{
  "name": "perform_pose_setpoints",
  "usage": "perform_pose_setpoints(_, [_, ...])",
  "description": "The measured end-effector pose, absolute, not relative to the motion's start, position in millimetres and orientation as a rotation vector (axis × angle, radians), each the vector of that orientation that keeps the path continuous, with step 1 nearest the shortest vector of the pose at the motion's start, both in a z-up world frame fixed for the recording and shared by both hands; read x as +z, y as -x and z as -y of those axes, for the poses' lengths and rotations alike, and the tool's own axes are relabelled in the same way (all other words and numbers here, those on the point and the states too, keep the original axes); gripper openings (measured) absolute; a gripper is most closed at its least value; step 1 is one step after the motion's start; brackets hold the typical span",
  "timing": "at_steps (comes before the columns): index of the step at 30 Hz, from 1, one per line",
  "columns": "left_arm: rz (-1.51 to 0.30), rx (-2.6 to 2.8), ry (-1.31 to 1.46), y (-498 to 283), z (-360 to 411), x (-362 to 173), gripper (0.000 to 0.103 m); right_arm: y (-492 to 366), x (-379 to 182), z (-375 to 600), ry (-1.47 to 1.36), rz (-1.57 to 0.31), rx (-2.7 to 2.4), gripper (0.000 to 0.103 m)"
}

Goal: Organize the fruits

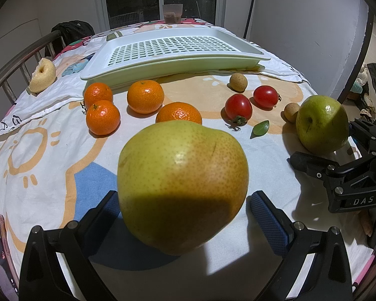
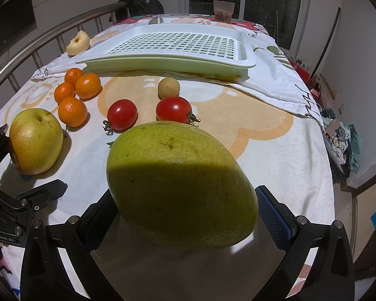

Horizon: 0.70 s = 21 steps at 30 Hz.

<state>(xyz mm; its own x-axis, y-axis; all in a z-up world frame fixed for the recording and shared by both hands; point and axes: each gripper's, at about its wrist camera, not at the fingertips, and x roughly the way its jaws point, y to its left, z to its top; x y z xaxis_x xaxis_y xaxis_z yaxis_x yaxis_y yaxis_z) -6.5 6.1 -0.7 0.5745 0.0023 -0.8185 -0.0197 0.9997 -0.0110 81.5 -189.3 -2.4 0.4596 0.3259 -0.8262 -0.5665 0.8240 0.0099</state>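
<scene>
Fingers (image 1: 105, 209) of left gripper (image 1: 184, 215) spread around yellow pear (image 1: 183, 183), not clamped; likewise right gripper (image 2: 185, 215) around green pear (image 2: 180, 185), long axis crosswise.

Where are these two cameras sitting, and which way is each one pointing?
Left wrist view: on the left gripper, looking forward along its fingers at a yellow pear between them, toward the tray; the right gripper shows at its right edge.
Right wrist view: on the right gripper, looking at a green pear between its fingers; the left gripper shows at its left edge.
Shared: both pears, tray, oranges, tomatoes, cup.
</scene>
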Motion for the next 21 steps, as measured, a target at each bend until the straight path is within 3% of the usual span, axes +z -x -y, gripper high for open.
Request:
perform_pose_setpoints(9, [-0.968, 0.007, 0.028, 13.4, -0.7, 0.8, 0.103, -84.4, 0.8, 192.4, 0.304, -0.982, 0.620, 0.103])
perform_pose_setpoints(13, [-0.969, -0.026, 0.098, 23.2, -6.4, 8.5, 0.103, -85.2, 11.4, 205.9, 0.189, -1.025, 0.743, 0.103])
perform_pose_setpoints(21, [-0.913, -0.022, 0.092, 35.3, -5.2, 27.8, 0.103, -77.0, 27.8, 203.9, 0.232, -0.958, 0.758, 0.103])
